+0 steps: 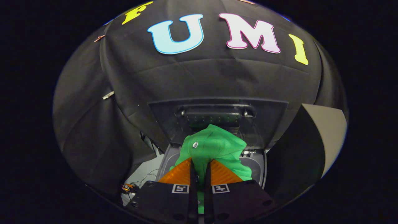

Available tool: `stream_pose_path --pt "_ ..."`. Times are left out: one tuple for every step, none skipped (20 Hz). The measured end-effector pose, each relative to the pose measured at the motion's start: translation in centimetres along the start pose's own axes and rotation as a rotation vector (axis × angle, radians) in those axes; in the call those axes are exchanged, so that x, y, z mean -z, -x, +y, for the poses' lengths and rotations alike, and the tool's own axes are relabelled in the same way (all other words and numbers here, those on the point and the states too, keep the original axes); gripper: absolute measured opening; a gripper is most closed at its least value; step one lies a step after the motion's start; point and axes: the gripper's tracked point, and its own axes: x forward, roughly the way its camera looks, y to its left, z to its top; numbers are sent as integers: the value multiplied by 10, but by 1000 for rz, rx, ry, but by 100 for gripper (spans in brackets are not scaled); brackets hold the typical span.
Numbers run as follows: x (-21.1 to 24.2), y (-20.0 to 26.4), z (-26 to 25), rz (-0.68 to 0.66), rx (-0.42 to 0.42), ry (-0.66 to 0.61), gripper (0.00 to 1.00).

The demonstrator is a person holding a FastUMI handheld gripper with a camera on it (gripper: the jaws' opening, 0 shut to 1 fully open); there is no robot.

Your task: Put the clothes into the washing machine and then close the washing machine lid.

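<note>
A bunched green garment [217, 149] with a small round button hangs from my gripper [199, 166], whose two fingers are shut on its cloth. It is held above the grey top of the washing machine [259, 165]. The machine's dark see-through lid [217, 118] stands raised upright just beyond the garment. The drum opening is hidden behind the cloth and the fingers.
Black cloth walls close in behind and to the left of the machine. A pale panel [329, 133] stands to the right of it. Some wires and a small orange-and-black part [127, 187] lie on the light surface to the machine's left.
</note>
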Motion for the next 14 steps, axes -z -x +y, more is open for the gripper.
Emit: stream_pose_path --pt "10 -10 -1 8 10 12 12" --pt "18 -19 -3 14 17 19 12" --pt "25 -27 -6 19 21 21 12" --pt "32 -36 -8 24 26 16 12" --pt "39 -44 -11 31 33 9 12" --pt "47 -51 -15 40 42 10 12" --pt "51 -58 -19 42 53 14 12" --pt "56 -64 -23 45 63 18 12" --pt "61 -69 -26 48 74 21 12" --pt "65 -74 -29 48 86 31 12" --pt "68 -78 -32 47 98 41 13" --pt "71 -82 -34 44 103 45 12" --pt "71 -85 -34 43 103 49 16" --pt "73 -86 -34 49 104 47 32"
